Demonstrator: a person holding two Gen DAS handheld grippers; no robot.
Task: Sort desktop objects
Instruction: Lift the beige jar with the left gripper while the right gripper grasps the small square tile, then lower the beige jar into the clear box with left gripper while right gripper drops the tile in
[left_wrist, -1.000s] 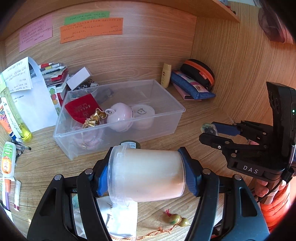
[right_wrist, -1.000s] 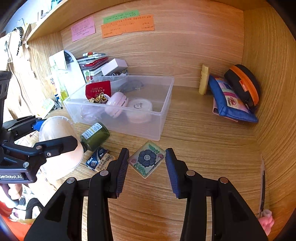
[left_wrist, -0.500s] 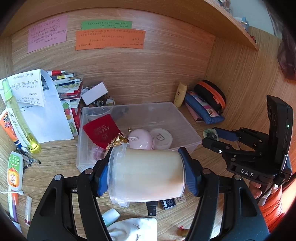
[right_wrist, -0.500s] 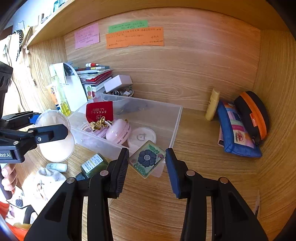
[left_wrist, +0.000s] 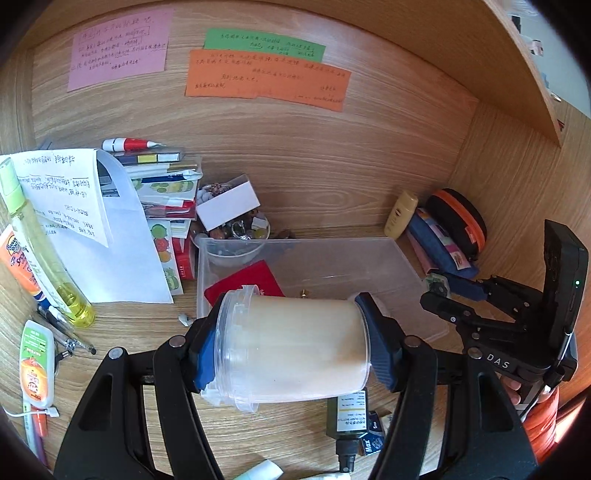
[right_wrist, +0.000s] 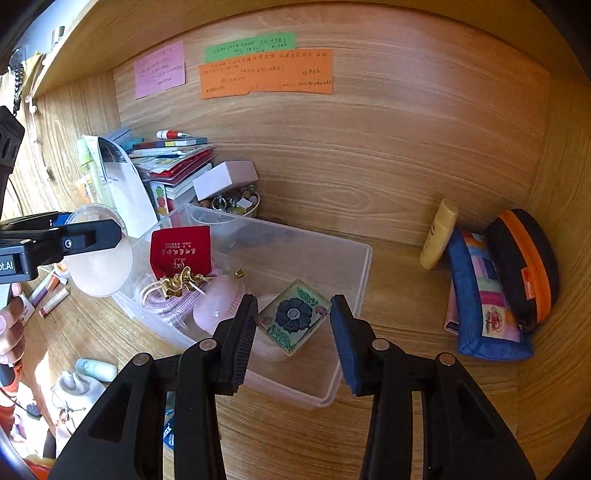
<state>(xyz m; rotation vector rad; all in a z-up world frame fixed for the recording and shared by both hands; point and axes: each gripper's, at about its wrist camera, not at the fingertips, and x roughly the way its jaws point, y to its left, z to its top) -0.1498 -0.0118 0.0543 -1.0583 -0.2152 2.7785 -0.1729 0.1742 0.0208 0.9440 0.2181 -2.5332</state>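
left gripper (left_wrist: 291, 350) pinches a clear plastic jar (left_wrist: 295, 350) lying sideways between its pads, one pad on the lid end and one on the base; the jar is held off the bench (left_wrist: 129, 321), in front of the clear storage bin (left_wrist: 402, 258). right gripper (right_wrist: 293, 323) pinches a square glass flower tile (right_wrist: 295, 317) corner to corner, held over the near right part of the bin (right_wrist: 354, 314). on the bench just below the left gripper lie a dark green bottle (left_wrist: 347, 417) and small labelled packets (left_wrist: 373, 435). inside the bin: a red pouch (right_wrist: 181, 247) propped upright, a gold trinket (right_wrist: 177, 282) at its foot, a pink round case (right_wrist: 216, 304) beside that. behind the bin stand a bowl of small stones (right_wrist: 232, 205) with a white box (right_wrist: 225, 177) leaning on it, and a stack of booklets (right_wrist: 173, 162). to the right, well apart from the bin, a yellow tube (right_wrist: 437, 232), a blue patchwork pouch (right_wrist: 484, 302) and a black-and-orange case (right_wrist: 524, 262) lean against the side wall. coloured notes (right_wrist: 266, 72) are stuck to the back panel.
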